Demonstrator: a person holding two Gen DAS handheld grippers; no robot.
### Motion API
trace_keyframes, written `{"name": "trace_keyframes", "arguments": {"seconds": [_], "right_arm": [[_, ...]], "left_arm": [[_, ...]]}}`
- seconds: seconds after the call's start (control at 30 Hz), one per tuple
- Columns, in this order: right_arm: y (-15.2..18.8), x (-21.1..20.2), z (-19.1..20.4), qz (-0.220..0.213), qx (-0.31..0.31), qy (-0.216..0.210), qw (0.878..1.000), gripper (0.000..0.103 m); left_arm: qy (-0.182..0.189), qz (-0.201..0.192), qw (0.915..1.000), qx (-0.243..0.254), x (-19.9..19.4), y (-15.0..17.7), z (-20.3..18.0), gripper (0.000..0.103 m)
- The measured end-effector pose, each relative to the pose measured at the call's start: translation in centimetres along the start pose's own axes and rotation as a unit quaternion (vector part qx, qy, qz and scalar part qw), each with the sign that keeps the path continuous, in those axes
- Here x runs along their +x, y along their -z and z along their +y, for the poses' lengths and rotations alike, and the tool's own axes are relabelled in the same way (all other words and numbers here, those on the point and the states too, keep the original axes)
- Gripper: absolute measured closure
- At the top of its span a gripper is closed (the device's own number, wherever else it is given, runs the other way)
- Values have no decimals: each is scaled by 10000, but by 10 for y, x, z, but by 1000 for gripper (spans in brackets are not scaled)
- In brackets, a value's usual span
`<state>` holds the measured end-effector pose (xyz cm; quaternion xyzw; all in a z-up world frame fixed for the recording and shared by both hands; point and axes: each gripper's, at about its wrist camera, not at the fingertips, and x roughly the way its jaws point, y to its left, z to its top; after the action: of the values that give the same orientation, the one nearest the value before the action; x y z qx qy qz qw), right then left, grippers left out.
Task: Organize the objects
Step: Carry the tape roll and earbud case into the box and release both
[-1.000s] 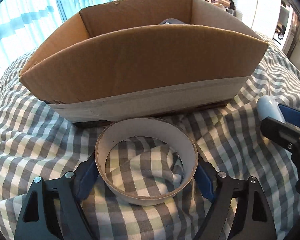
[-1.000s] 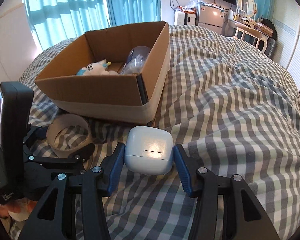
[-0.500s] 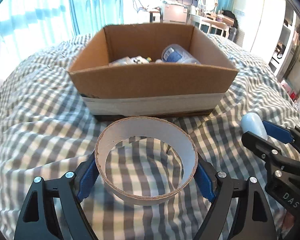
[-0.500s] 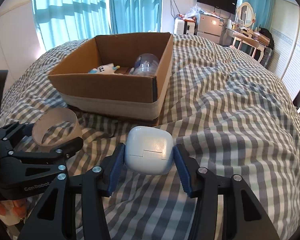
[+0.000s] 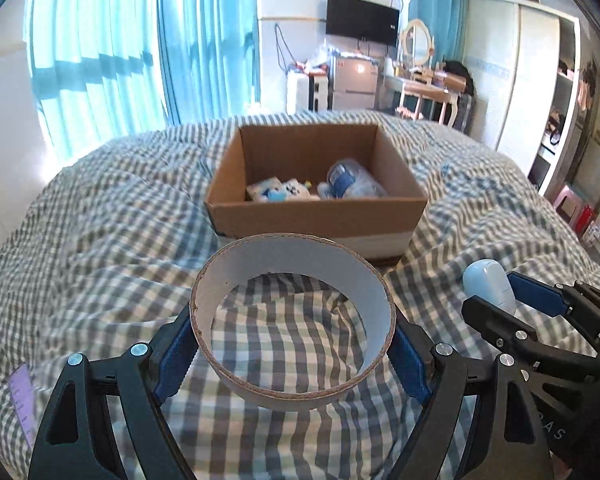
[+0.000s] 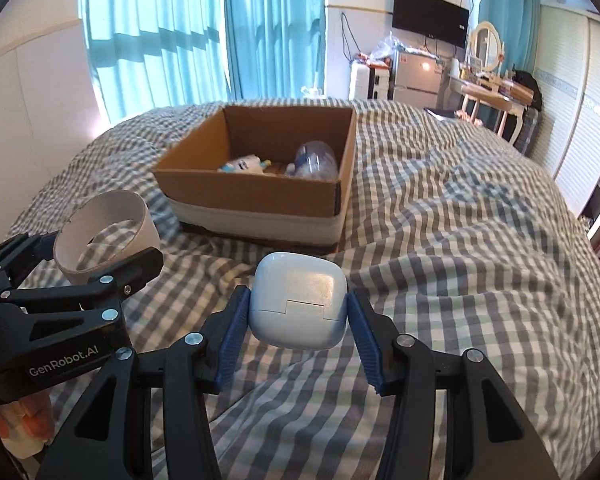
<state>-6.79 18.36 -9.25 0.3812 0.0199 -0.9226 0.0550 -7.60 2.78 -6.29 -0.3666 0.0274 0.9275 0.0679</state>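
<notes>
My left gripper (image 5: pixel 293 354) is shut on a cardboard tape ring (image 5: pixel 292 390) and holds it above the checked bed cover, in front of the open cardboard box (image 5: pixel 316 218). My right gripper (image 6: pixel 298 320) is shut on a white earbuds case (image 6: pixel 298 306), also held above the cover. The case also shows in the left wrist view (image 5: pixel 489 286), and the ring in the right wrist view (image 6: pixel 108 240). The box (image 6: pixel 256 200) holds a small plush toy (image 6: pixel 242 166) and a clear plastic bottle (image 6: pixel 316 160).
The grey and white checked cover (image 6: pixel 440 240) spreads rumpled over the whole bed. Blue curtains (image 6: pixel 180 40) hang behind it. A fridge (image 6: pixel 414 78) and a dressing table (image 6: pixel 488 94) stand at the far wall. A wardrobe (image 5: pixel 512 80) is at the right.
Both grippers have risen and drawn back from the box with their objects held. The box now looks smaller and its inside shows.
</notes>
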Motion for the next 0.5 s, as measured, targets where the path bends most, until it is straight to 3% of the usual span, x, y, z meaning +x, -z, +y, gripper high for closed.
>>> {"name": "trace_keyframes", "arguments": {"seconds": [0.3, 0.5], "right_arm": [[-19, -26, 8, -322, -110, 30, 9994, 53], [-47, -26, 7, -444, -173, -37, 9989, 53]], "left_arm": [[-107, -345, 9993, 44, -24, -10, 8, 17], [-221, -465, 9987, 4, -19, -31, 20, 17]]}}
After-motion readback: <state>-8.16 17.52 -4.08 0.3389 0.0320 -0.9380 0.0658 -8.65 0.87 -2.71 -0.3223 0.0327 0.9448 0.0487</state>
